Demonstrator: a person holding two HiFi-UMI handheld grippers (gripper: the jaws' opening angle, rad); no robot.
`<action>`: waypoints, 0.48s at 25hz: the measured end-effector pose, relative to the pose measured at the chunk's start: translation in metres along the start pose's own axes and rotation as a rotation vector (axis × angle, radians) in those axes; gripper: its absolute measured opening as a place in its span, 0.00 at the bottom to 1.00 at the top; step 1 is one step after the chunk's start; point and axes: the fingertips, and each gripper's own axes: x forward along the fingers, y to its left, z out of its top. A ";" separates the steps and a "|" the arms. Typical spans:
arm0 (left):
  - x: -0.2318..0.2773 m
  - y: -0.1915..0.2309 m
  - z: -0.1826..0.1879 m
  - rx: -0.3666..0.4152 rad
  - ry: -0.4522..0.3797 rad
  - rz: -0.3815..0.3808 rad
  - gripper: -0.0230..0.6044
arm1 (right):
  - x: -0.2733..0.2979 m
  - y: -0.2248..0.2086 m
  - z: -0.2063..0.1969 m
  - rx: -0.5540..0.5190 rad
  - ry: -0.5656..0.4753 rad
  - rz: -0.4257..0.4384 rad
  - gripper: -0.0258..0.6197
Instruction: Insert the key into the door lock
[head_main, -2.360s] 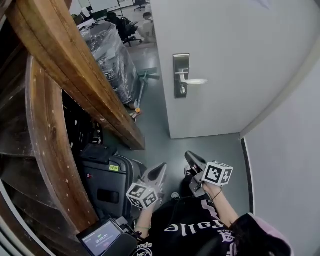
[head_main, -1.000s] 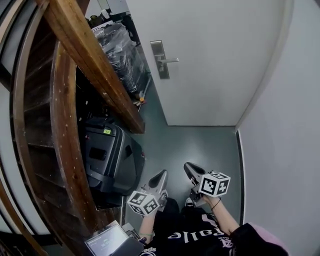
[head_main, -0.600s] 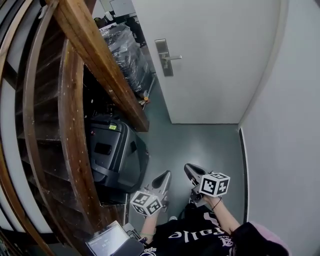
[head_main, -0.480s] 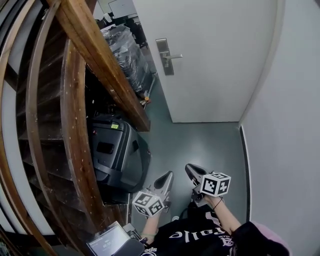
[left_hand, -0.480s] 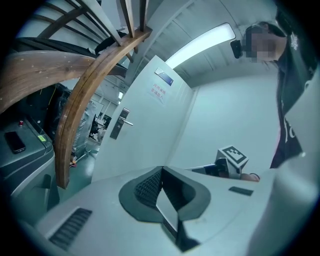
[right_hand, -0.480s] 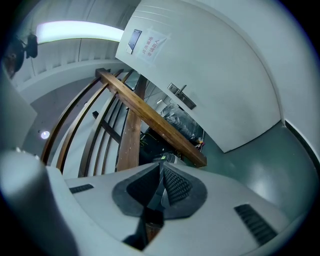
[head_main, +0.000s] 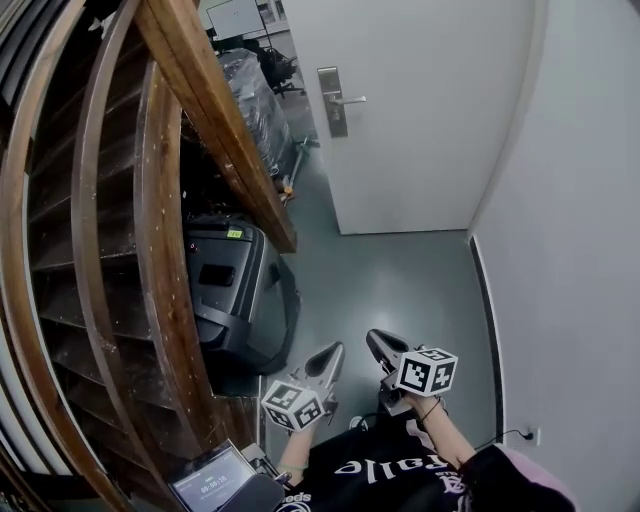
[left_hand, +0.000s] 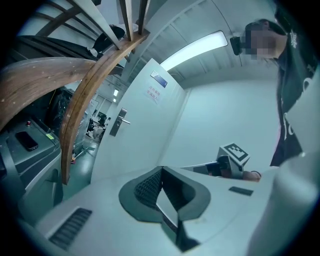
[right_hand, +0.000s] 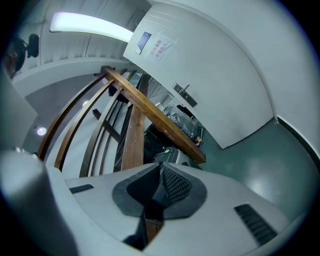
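The white door (head_main: 420, 110) stands at the far end of the floor, with its metal lock plate and handle (head_main: 332, 100) on the left edge. That lock plate (left_hand: 117, 123) is small and distant in the left gripper view, and the lock plate (right_hand: 182, 93) also shows in the right gripper view. Both grippers hang low near the person's body, far from the door. The left gripper (head_main: 331, 352) is shut, jaws meeting at the tip (left_hand: 161, 169). The right gripper (head_main: 376, 342) is shut too (right_hand: 160, 166). No key shows in any view.
A curved wooden staircase (head_main: 165, 200) fills the left side. A black case (head_main: 235, 290) lies under it, and plastic-wrapped goods (head_main: 255, 95) stand beyond. A white wall (head_main: 580, 230) closes the right side, with a socket (head_main: 527, 435) low down. A small screen (head_main: 208, 484) sits bottom left.
The head view has swung, so the door and lock plate now sit higher and farther off. Both grippers have stayed low in front of the body, shut throughout.
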 end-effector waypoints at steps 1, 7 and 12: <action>-0.008 -0.001 -0.001 -0.001 -0.001 -0.003 0.04 | -0.002 0.006 -0.006 -0.002 -0.002 -0.003 0.09; -0.039 -0.011 0.000 0.003 -0.015 -0.037 0.04 | -0.017 0.030 -0.023 -0.011 -0.037 -0.025 0.09; -0.056 -0.018 -0.002 0.012 -0.021 -0.056 0.04 | -0.024 0.039 -0.032 -0.007 -0.061 -0.036 0.09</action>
